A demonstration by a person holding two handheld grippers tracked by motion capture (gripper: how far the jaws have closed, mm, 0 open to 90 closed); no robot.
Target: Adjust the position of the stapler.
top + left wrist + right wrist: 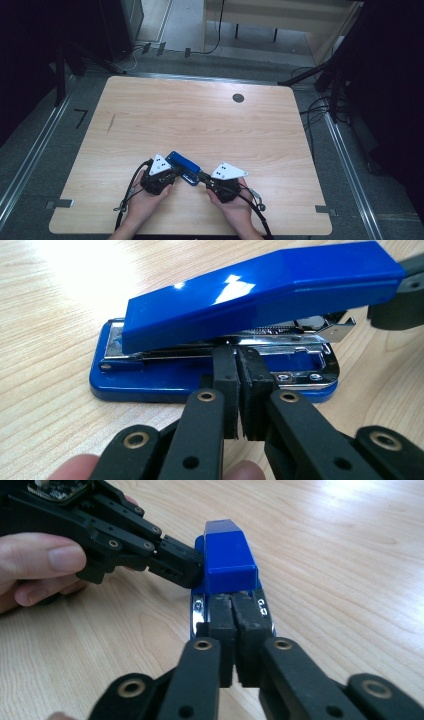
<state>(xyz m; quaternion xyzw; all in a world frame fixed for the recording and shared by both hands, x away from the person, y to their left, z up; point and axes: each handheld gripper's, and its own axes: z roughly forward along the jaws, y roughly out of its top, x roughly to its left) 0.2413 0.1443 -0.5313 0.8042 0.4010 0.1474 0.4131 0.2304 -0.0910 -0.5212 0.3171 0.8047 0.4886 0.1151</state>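
In the lower centre of the high view, on a pale wood-grain worktop (200, 115), lies a glossy blue plastic stapler with a bright metal magazine (183, 167), angled from upper left to lower right. A person's two hands come in from the bottom edge, each holding black two-jaw tongs. The left tongs (170, 175) meet the stapler's long side; the right tongs (202, 176) meet its lower-right end.

In the left gripper view, the stapler (240, 325) fills the upper middle of the frame, its blue top arm raised at the right end above the metal magazine. The left tongs (239, 377) are nearly closed, with only a thin slit between the pads, and their tips rest against the side of the base and magazine. They seem to press rather than hold.

In the right gripper view, the right tongs (233, 615) are likewise drawn almost together, tips touching the metal end of the stapler (227, 562) below the blue cap. Whether they pinch a thin edge there cannot be told. The left tongs (182, 565) reach in from the upper left.

To do this step well, the person should probably keep the left tongs pressing the base flat, and work the end gently so the stapler does not skid.
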